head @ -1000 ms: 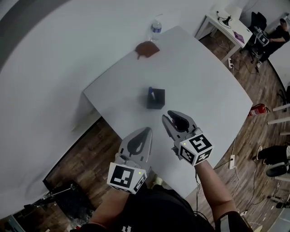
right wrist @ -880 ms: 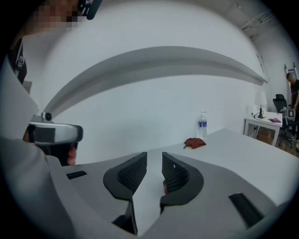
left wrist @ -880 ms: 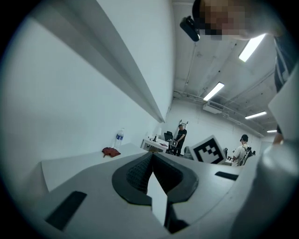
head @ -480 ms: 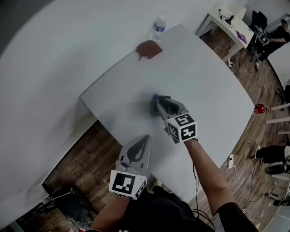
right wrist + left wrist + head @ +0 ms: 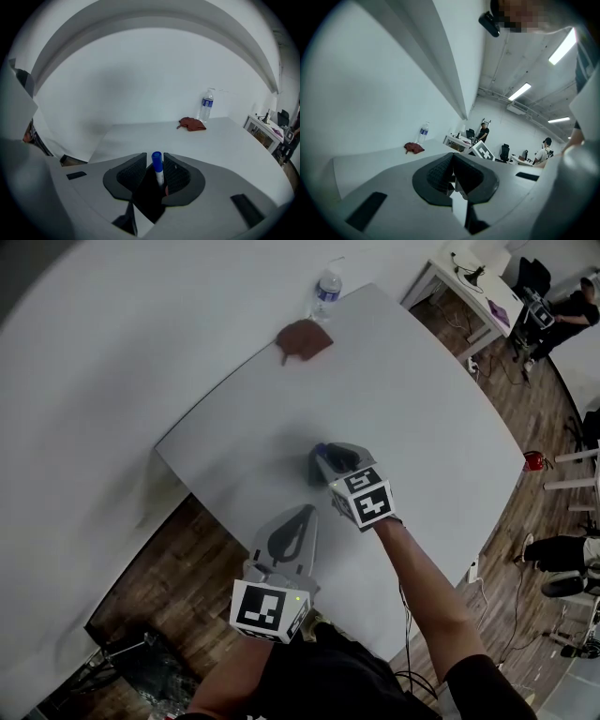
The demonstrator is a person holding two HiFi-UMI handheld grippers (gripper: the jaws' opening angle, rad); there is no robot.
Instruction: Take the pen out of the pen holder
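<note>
A dark square pen holder [image 5: 316, 468] stands near the middle of the white table [image 5: 431, 418], with a blue-capped pen [image 5: 322, 448] upright in it. My right gripper [image 5: 330, 457] hangs over the holder. In the right gripper view the pen [image 5: 157, 161] stands between the open jaws, close against the right pad [image 5: 177, 176], with a small gap to the left pad. The holder [image 5: 147, 199] shows as a dark mass below. My left gripper [image 5: 292, 524] is shut and holds nothing, above the table's near edge; its pads [image 5: 440, 174] meet.
A reddish-brown cloth [image 5: 304, 338] and a water bottle [image 5: 325, 292] sit at the table's far edge by the wall. Wood floor lies left of and below the table. A red fire extinguisher [image 5: 532, 461] and other desks with a seated person are at the right.
My right gripper has travelled forward from the near edge to the pen holder and now has the pen between its jaws. The left gripper has barely moved.
</note>
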